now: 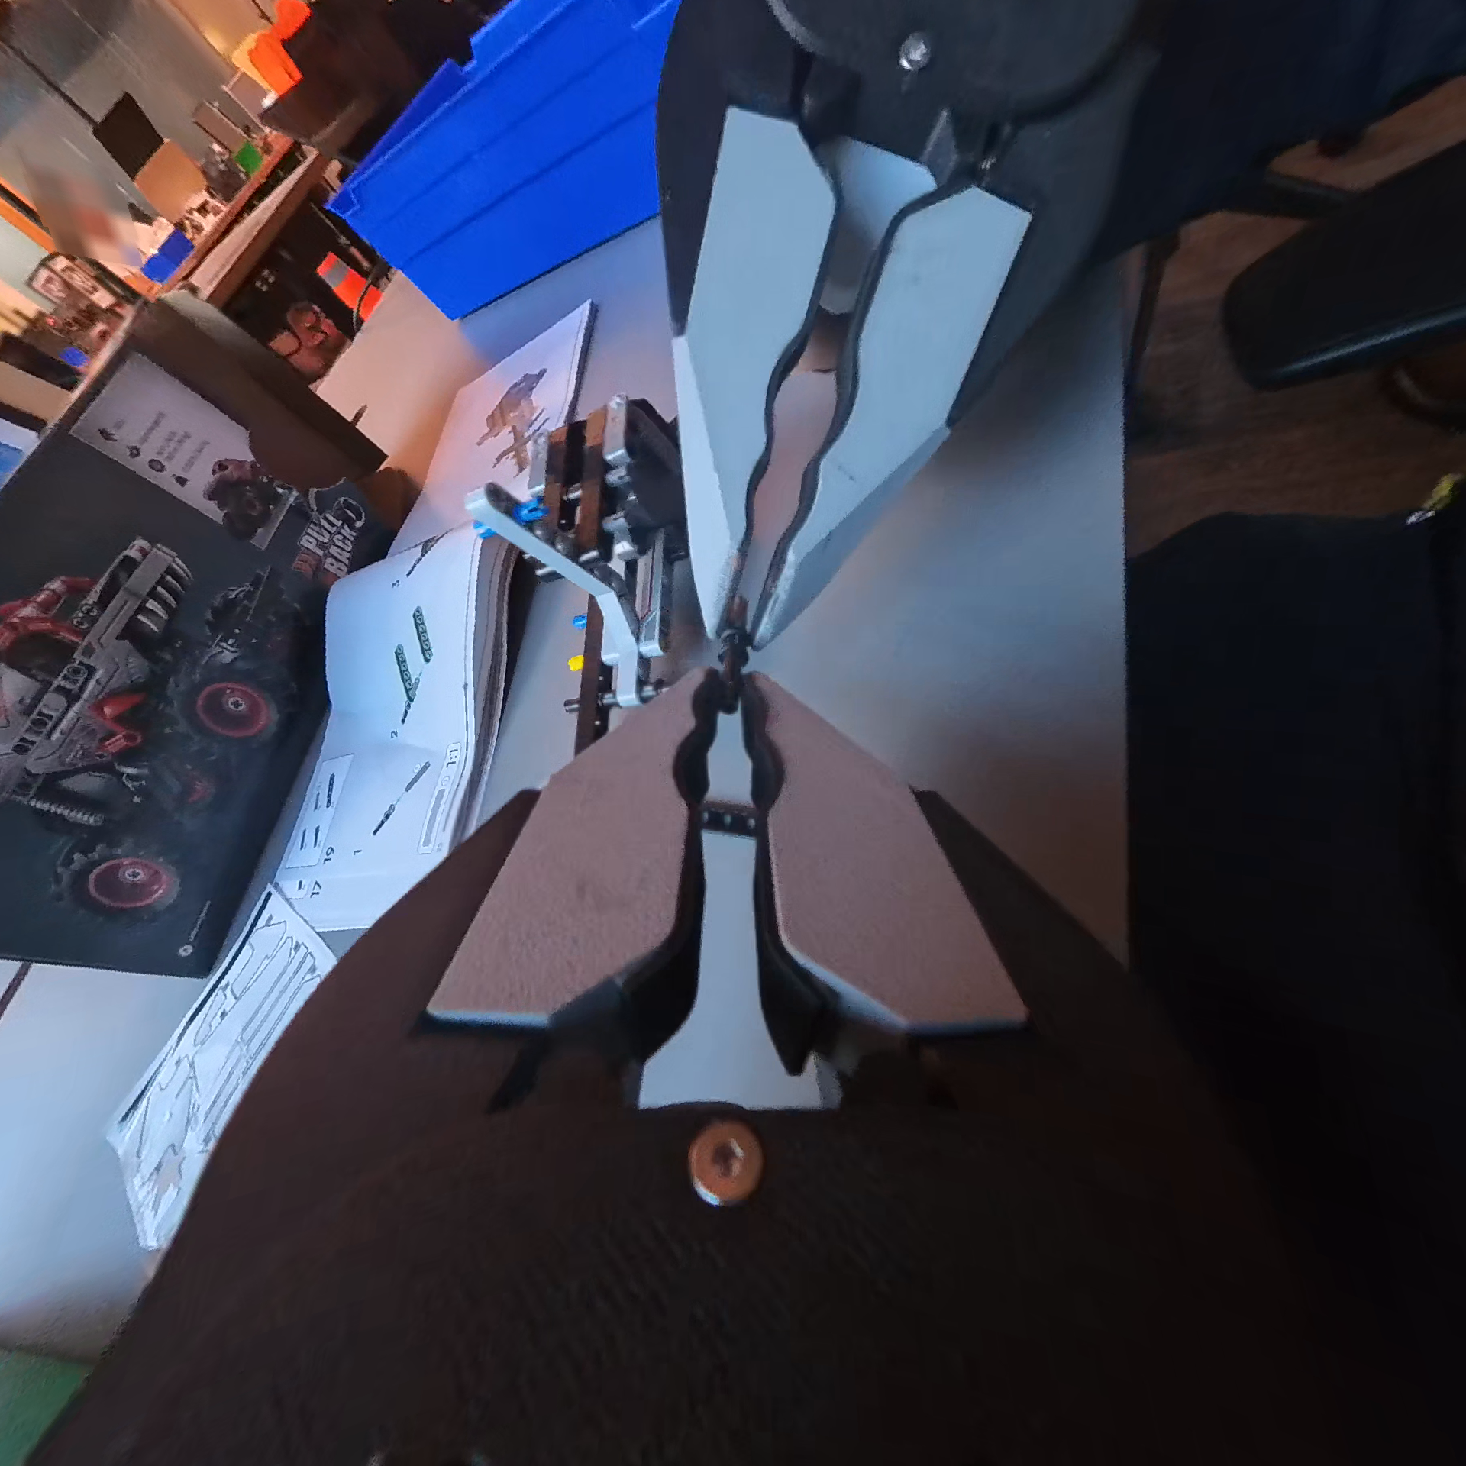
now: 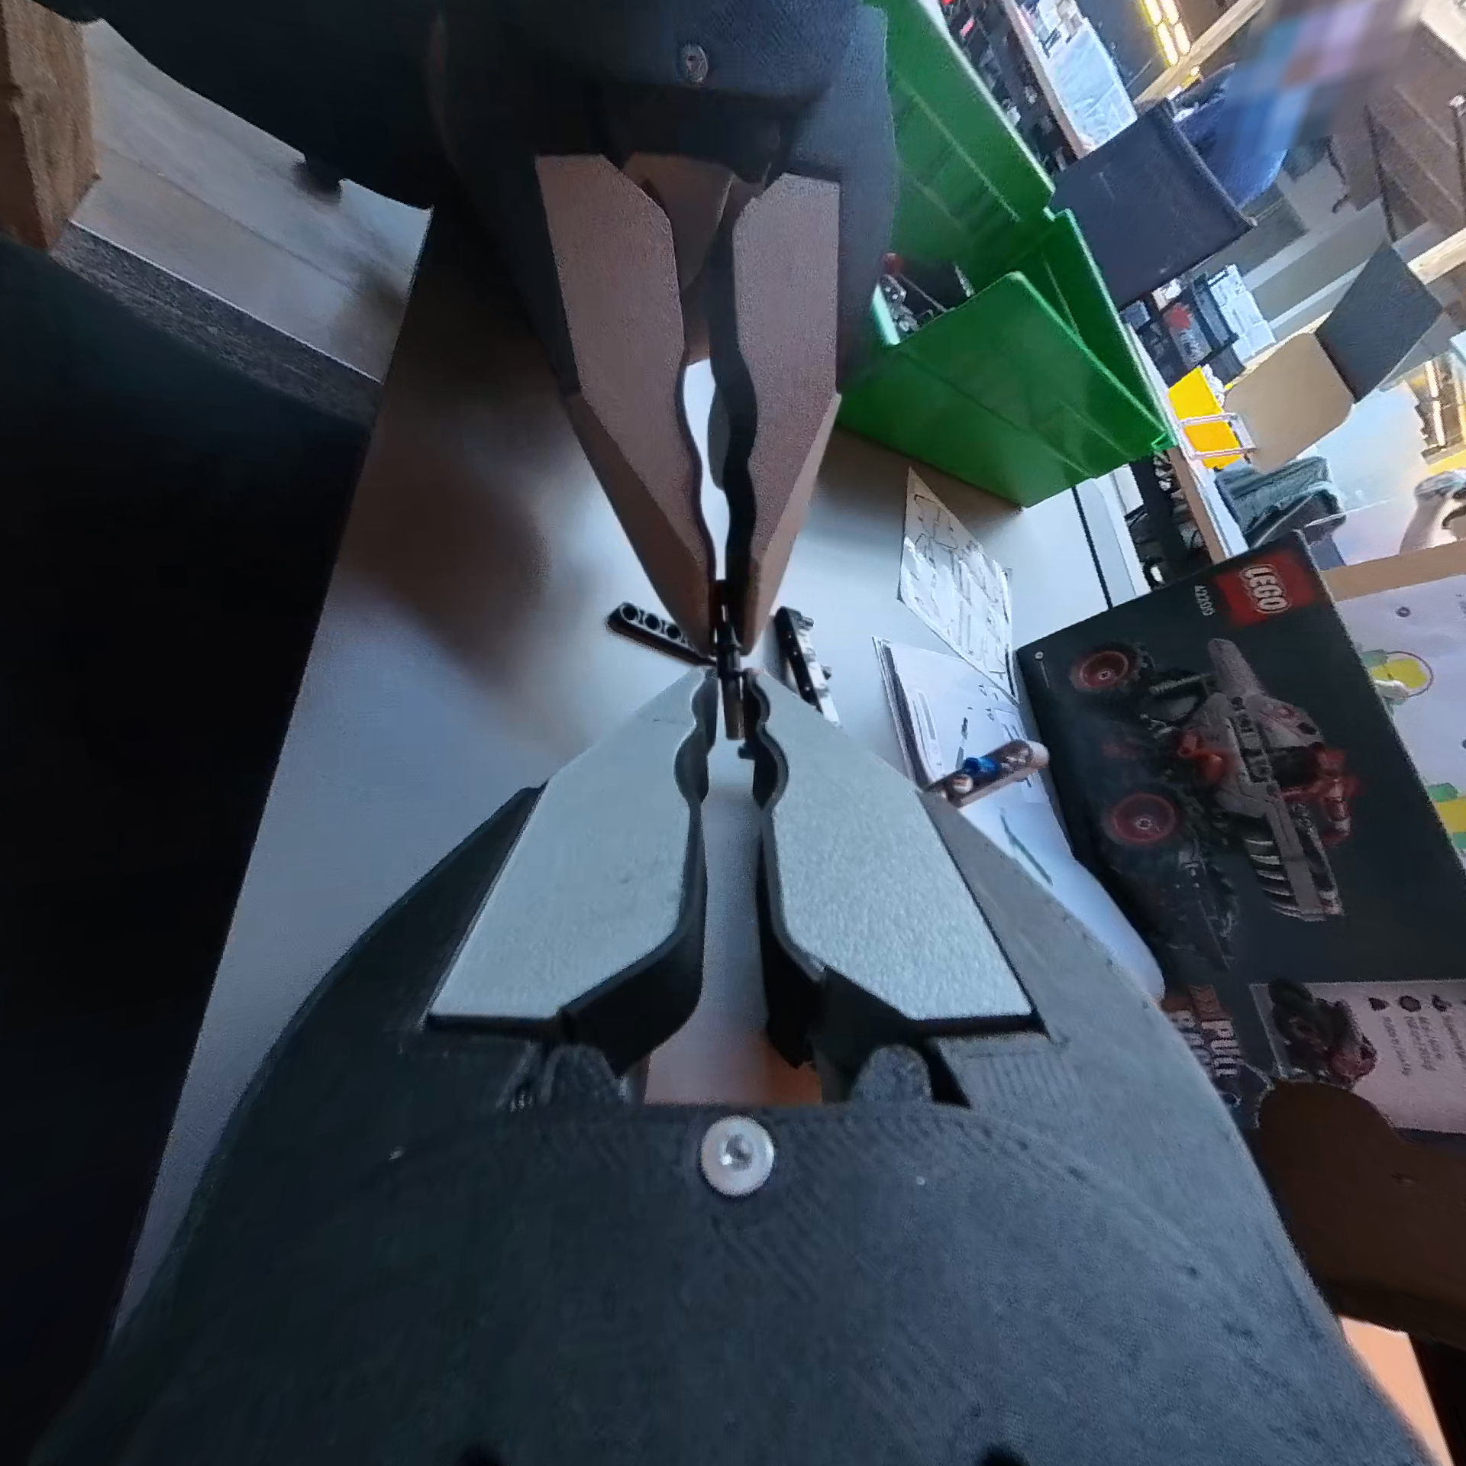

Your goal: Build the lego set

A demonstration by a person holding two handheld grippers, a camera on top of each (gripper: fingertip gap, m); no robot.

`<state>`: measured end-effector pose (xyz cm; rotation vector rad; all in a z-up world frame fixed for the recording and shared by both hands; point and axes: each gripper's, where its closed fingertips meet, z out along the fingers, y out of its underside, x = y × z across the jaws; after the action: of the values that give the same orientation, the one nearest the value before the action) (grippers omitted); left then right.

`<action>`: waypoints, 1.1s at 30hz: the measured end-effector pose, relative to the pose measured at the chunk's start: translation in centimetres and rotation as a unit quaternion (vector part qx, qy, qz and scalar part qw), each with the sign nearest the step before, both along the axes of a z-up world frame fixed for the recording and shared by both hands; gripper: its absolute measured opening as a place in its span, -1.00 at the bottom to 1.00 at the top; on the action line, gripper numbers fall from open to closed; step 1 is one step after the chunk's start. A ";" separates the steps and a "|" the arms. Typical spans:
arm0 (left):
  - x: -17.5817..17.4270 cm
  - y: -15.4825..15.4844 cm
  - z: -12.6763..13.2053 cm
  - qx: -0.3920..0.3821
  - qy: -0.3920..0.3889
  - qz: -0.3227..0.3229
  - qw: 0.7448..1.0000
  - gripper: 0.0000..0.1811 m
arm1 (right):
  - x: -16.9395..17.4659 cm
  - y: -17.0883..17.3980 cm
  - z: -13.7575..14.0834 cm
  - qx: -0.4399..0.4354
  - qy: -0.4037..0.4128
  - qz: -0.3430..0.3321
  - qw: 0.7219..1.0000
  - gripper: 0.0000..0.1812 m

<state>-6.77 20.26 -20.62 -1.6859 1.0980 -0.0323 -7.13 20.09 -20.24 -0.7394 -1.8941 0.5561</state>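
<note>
My left gripper [image 1: 726,684], with brown pads, and my right gripper [image 2: 728,688], with grey pads, meet tip to tip above the grey table [image 1: 936,635]. Both are shut on one thin dark axle piece [image 2: 731,710], each on one end; it also shows in the left wrist view [image 1: 734,646]. The right gripper [image 1: 739,633] comes in from the top of the left wrist view, and the left gripper [image 2: 724,623] from the top of the right wrist view. A part-built grey and black Lego assembly [image 1: 603,508] stands on the table to the left.
An open instruction booklet [image 1: 412,714], the set's box [image 1: 135,674] and a sticker sheet [image 1: 214,1063] lie to the left. A blue bin [image 1: 508,174] and green bins [image 2: 992,381] stand at the table's ends. A black beam [image 2: 650,623] and another dark part [image 2: 801,650] lie under the grippers. My two grippers' fingertips are within a few centimetres of each other.
</note>
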 end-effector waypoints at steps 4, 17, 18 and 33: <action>0.1 -0.1 -0.2 0.010 0.014 -0.001 1.000 -0.98 | 0.0 0.0 -0.1 0.004 -0.004 -0.001 1.000 -0.96; -0.7 0.1 0.5 0.028 0.004 0.012 1.000 -0.98 | 1.0 2.1 2.2 0.004 0.051 -0.043 0.998 -1.00; -0.9 0.2 0.6 0.031 0.004 0.017 0.999 -0.98 | 1.5 2.6 2.8 -0.007 0.065 -0.052 0.996 -1.00; -6.2 -1.0 0.7 0.041 0.010 0.062 0.997 -0.97 | 10.3 16.0 -1.3 -0.217 -0.045 -0.206 0.953 -0.83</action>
<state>-12.93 19.21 -19.90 -1.6799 0.9939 0.1077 3.21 36.06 -21.54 -1.4283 -1.6419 0.6837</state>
